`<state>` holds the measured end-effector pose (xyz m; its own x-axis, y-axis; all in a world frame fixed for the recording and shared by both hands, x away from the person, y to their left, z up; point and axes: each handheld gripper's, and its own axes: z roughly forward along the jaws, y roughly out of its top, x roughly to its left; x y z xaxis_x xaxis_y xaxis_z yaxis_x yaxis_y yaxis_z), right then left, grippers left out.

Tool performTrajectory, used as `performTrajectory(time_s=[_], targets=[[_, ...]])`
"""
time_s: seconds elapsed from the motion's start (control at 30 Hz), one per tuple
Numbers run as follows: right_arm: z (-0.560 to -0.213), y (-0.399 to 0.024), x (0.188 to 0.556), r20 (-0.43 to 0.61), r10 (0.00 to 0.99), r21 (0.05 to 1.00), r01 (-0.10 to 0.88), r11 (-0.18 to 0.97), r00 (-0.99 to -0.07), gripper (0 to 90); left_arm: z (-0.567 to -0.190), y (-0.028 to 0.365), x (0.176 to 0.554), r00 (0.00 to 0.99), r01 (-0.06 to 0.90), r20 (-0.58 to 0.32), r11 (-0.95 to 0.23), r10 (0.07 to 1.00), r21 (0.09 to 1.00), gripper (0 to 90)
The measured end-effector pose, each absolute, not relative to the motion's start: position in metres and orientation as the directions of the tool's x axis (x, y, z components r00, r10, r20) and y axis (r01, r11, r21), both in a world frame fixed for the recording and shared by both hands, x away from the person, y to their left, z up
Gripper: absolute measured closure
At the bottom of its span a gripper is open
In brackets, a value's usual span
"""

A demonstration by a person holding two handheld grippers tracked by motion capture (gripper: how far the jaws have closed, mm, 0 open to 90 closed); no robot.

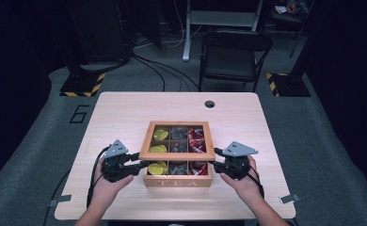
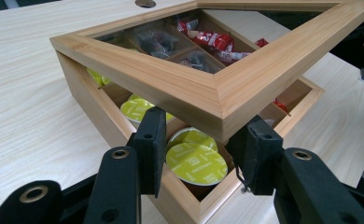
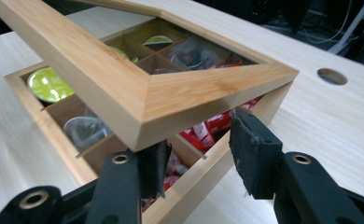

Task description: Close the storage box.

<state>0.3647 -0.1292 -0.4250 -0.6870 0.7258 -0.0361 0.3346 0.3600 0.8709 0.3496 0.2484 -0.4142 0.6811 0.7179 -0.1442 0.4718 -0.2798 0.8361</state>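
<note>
The left gripper (image 1: 141,164) and the right gripper (image 1: 215,165) each hold a front corner of the lid (image 1: 177,154), jaws narrowed on the wood, so the glazed frame tilts up evenly off the box (image 1: 177,181) and shows the green capsules (image 2: 196,162), dark pods and red sachets (image 3: 203,133). The box sits near the front of the pale tabletop (image 1: 120,117). Behind, a dim room holds a folding chair (image 1: 232,59) and floor cables.
</note>
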Motion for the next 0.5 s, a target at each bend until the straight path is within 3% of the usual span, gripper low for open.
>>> performTrajectory(time_s=[0.5], targets=[[-0.432, -0.126, 0.348, 0.018, 0.696, 0.848, 0.38, 0.37, -0.718, 56.6, -0.428, 0.247, 0.343, 0.695, 0.473, -0.138, -0.304, 0.705, 0.827, 56.5]])
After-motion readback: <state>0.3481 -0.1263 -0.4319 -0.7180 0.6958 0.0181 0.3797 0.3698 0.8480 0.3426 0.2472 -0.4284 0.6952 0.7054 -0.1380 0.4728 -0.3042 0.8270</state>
